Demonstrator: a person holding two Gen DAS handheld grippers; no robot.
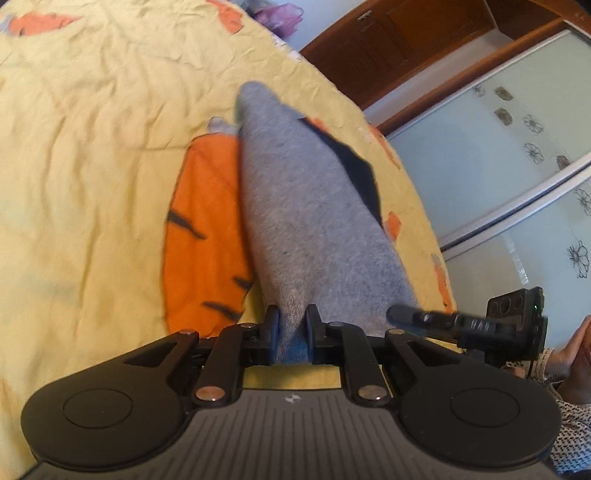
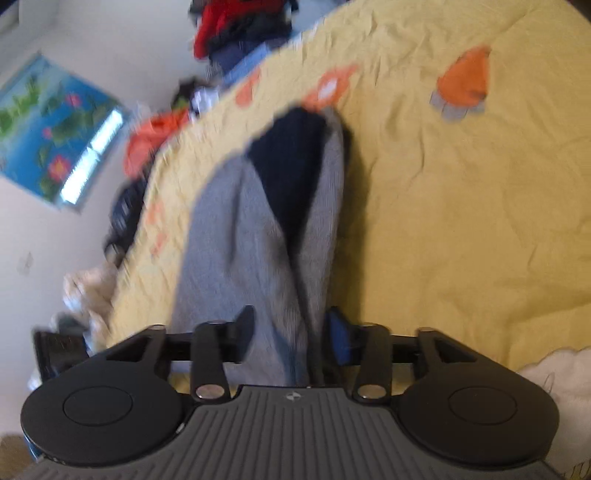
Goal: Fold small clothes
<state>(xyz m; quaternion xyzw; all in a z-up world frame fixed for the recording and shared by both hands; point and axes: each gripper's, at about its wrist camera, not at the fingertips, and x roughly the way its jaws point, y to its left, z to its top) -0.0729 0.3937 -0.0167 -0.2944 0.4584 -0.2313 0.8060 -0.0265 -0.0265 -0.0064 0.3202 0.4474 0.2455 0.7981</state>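
A small grey knit garment (image 1: pixel 306 206) with a dark navy patch (image 1: pixel 354 170) hangs stretched above the yellow bed cover (image 1: pixel 92 147). My left gripper (image 1: pixel 291 325) is shut on its near edge, the cloth pinched between both pads. In the right wrist view the same grey garment (image 2: pixel 251 240) with its navy patch (image 2: pixel 291 166) runs away from my right gripper (image 2: pixel 290 328), which is shut on a bunched fold of it. The right gripper's body (image 1: pixel 480 321) and a hand (image 1: pixel 576 350) show at the right of the left wrist view.
The bed cover (image 2: pixel 461 221) carries orange carrot prints (image 1: pixel 207 236). A wardrobe with frosted sliding doors (image 1: pixel 498 166) stands past the bed's edge. Piled clothes (image 2: pixel 240 33) and an orange item (image 2: pixel 151 144) lie at the far side. A white cloth (image 2: pixel 554 376) sits near right.
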